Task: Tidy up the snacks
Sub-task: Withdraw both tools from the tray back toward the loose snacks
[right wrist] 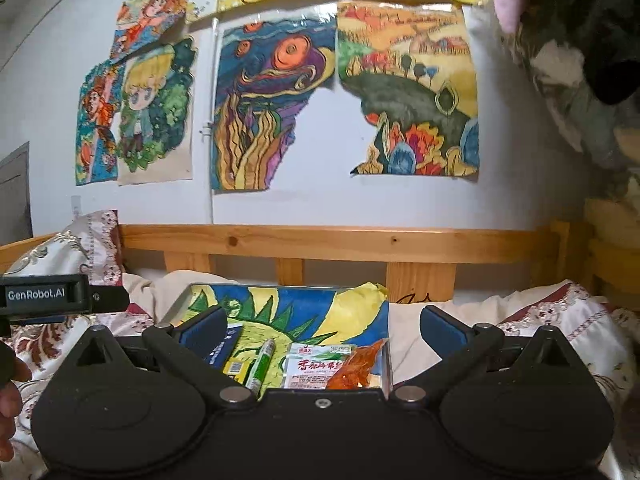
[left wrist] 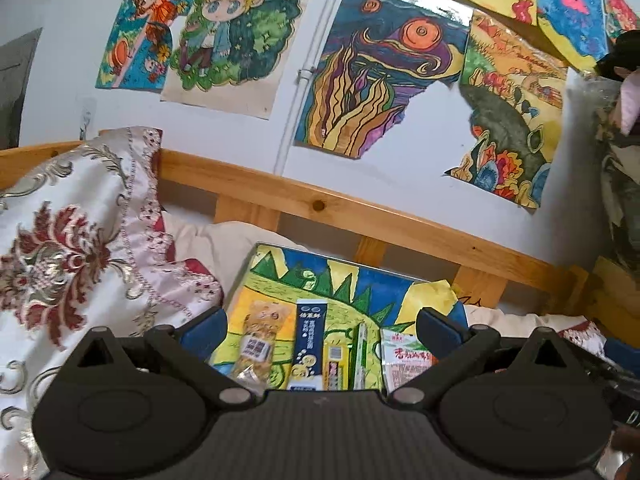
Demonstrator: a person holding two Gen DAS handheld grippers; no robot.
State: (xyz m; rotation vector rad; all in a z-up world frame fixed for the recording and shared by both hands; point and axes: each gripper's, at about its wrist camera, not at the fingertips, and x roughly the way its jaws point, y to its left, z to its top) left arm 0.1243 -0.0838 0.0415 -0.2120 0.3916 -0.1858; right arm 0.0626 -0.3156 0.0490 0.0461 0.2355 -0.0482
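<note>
Several snacks lie side by side on a painted board (left wrist: 352, 280) on the bed: a clear bag of yellow snacks (left wrist: 258, 346), a dark blue box (left wrist: 310, 346), a small yellow packet (left wrist: 335, 364), a green stick (left wrist: 360, 356) and a white packet with red print (left wrist: 404, 360). My left gripper (left wrist: 322, 330) is open and empty just above and before them. In the right wrist view the board (right wrist: 304, 304) holds the green stick (right wrist: 262, 364), the white packet (right wrist: 316, 366) and an orange-red snack packet (right wrist: 358, 366). My right gripper (right wrist: 322, 328) is open and empty.
A wooden bed rail (left wrist: 360, 208) runs behind the board, under a wall of drawings. A floral embroidered cushion (left wrist: 76, 248) lies to the left. Bedding (right wrist: 560, 320) spreads to the right. The left gripper's body (right wrist: 44, 294) shows at the left edge of the right wrist view.
</note>
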